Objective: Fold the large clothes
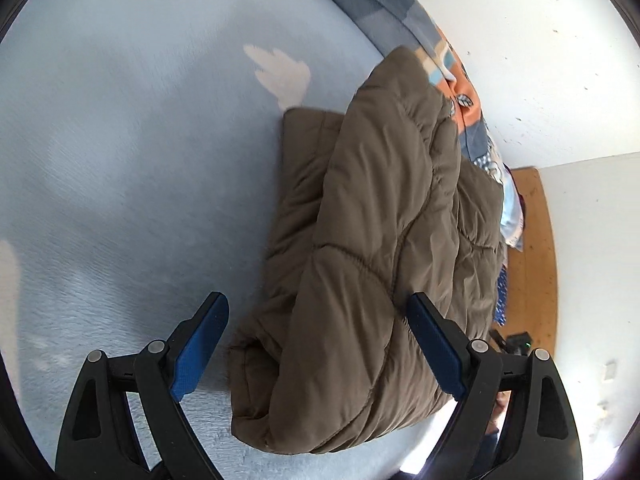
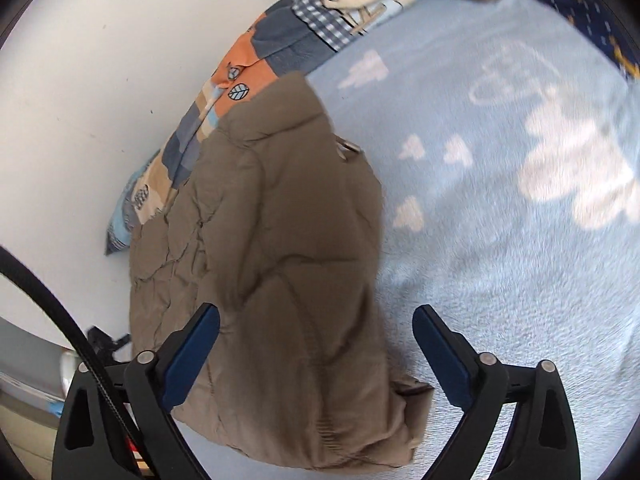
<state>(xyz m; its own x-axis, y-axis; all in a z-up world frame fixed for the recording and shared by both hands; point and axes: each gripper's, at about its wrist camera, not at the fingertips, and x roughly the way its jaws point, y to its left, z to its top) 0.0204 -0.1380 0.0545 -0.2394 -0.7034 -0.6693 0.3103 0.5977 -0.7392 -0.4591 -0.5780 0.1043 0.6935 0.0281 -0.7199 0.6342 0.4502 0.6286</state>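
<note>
1. Looking through the left wrist view: hovering with the left gripper (image 1: pixel 318 320) spread wide, holding nothing. Lying on the light blue blanket (image 1: pixel 120 180), close to the patchwork quilt (image 1: pixel 392 8) by the white wall (image 1: pixel 540 60), the puffy brown jacket (image 1: pixel 372 248). Already looking folded over into a thick bundle, with one layer stacked on another.

2. Looking through the right wrist view: hanging above the near end of the jacket (image 2: pixel 280 280), the right gripper (image 2: pixel 316 326) also spread wide and gripping nothing. Showing a collar at the far end and a small metal buckle (image 2: pixel 348 148) at the edge.

3. Judging the job: seeming mostly done. Maybe still needing one more fold or some patting flat, since the bundle is looking lumpy.
</note>
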